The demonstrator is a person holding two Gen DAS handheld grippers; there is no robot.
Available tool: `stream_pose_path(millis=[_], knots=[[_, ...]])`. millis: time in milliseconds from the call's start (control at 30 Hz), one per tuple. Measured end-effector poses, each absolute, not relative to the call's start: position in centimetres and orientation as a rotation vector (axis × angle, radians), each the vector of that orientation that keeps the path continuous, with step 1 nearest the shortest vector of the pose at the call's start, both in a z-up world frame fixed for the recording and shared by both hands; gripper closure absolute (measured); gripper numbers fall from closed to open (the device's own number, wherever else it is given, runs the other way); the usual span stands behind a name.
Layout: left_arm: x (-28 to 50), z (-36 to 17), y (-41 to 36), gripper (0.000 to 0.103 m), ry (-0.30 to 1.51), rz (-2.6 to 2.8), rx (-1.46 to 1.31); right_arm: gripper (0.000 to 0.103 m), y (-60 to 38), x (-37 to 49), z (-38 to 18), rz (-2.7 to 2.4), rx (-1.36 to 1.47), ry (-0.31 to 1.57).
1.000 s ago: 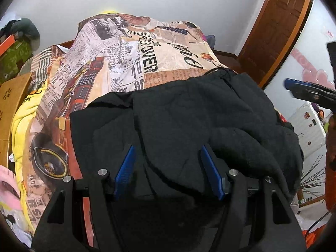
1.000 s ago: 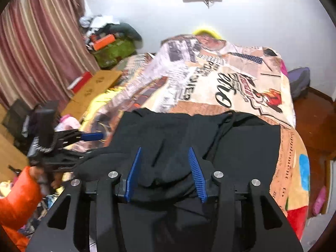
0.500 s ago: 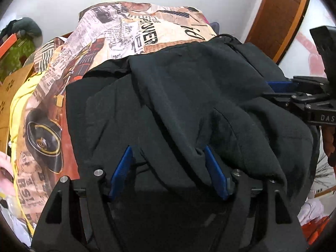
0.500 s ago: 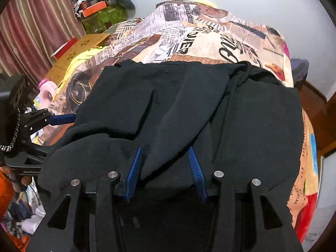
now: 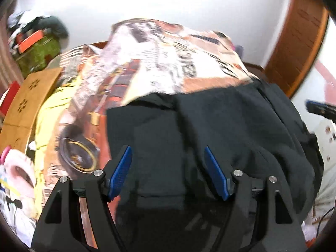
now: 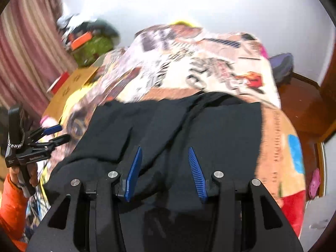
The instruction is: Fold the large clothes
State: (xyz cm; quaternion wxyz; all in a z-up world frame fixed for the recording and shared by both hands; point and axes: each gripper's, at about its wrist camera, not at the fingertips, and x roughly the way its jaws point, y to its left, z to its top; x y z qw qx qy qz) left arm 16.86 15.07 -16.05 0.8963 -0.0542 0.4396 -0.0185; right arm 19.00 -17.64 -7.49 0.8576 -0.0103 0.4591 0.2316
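A large black hooded garment (image 5: 210,126) lies partly folded on the near end of a bed, over a newspaper-print blanket (image 5: 168,63). Its drawstring end points toward the far side. My left gripper (image 5: 167,149) hovers over the garment's left half, its blue pads wide apart with only flat cloth below them. In the right wrist view the garment (image 6: 199,126) fills the middle. My right gripper (image 6: 164,149) stands open above it, a loose fold lying under its left finger. The left gripper (image 6: 56,134) shows off the garment's left edge with nothing in it. The right gripper (image 5: 317,107) shows at the right edge, also with nothing in it.
A cardboard box (image 5: 27,100) and yellow cloth (image 5: 50,109) lie left of the bed, with a cluttered green pile (image 5: 37,50) behind. A wooden door (image 5: 298,42) stands at the right. An orange sleeve (image 6: 10,205) holds the left gripper. Striped curtains (image 6: 27,42) hang on the left.
Both grippers have drawn back from the garment, so more wall and blanket show. Each gripper now sits farther out to the side in the other's view. The left jaws stand slightly wider.
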Motion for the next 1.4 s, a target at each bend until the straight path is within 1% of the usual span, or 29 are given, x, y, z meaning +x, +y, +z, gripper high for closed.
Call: stream_pose_path(millis=[200, 400, 600, 767, 800, 833, 1000, 1067, 1100, 1133, 1167, 1200, 1233, 1400], knots=[[17.9, -17.6, 20.3, 0.033, 0.943, 0.066, -0.243, 0.057, -22.4, 21.2, -7.7, 0.361, 0.083, 0.967], [19.0, -22.5, 23.3, 0.033, 1.054, 0.093, -0.383, 0.057, -26.0, 22.9, -10.0, 0.303, 0.218, 1.041], [20.3, -28.2, 25.4, 0.033, 1.142, 0.047, -0.628, 0.057, -27.5, 24.5, -13.6, 0.33, 0.346, 1.167], [21.7, -30.9, 26.1, 0.033, 1.149, -0.049, -0.799, 0.057, -27.6, 25.7, -15.4, 0.382, 0.409, 1.231], [22.1, -31.8, 26.3, 0.033, 1.156, -0.08, -0.849, 0.054, -27.6, 26.0, -15.7, 0.394, 0.425, 1.236], [22.3, -32.2, 26.5, 0.033, 1.157, -0.095, -0.881, 0.053, -27.6, 26.2, -15.8, 0.403, 0.435, 1.237], [22.5, -33.3, 28.1, 0.034, 1.096, -0.182, -1.046, 0.053, -27.5, 27.5, -16.6, 0.457, 0.517, 1.234], [22.5, -33.5, 28.3, 0.046, 1.087, -0.197, -1.074, 0.055, -27.3, 27.9, -16.8, 0.466, 0.544, 1.237], [22.5, -33.4, 28.3, 0.063, 1.094, -0.186, -1.065, 0.06, -27.2, 28.0, -16.8, 0.468, 0.55, 1.234], [22.6, -33.3, 28.2, 0.081, 1.116, -0.156, -1.034, 0.072, -27.0, 28.1, -16.7, 0.467, 0.55, 1.234], [22.6, -33.0, 28.0, 0.088, 1.139, -0.127, -0.985, 0.077, -26.9, 28.1, -16.6, 0.464, 0.545, 1.234], [22.6, -32.4, 27.6, 0.093, 1.148, -0.111, -0.94, 0.088, -26.8, 28.0, -16.2, 0.453, 0.528, 1.229], [22.5, -31.7, 27.3, 0.096, 1.146, -0.096, -0.897, 0.095, -26.7, 28.1, -15.8, 0.449, 0.519, 1.22], [22.7, -25.8, 24.4, 0.099, 1.109, -0.032, -0.602, 0.097, -25.8, 27.7, -12.1, 0.479, 0.465, 1.136]])
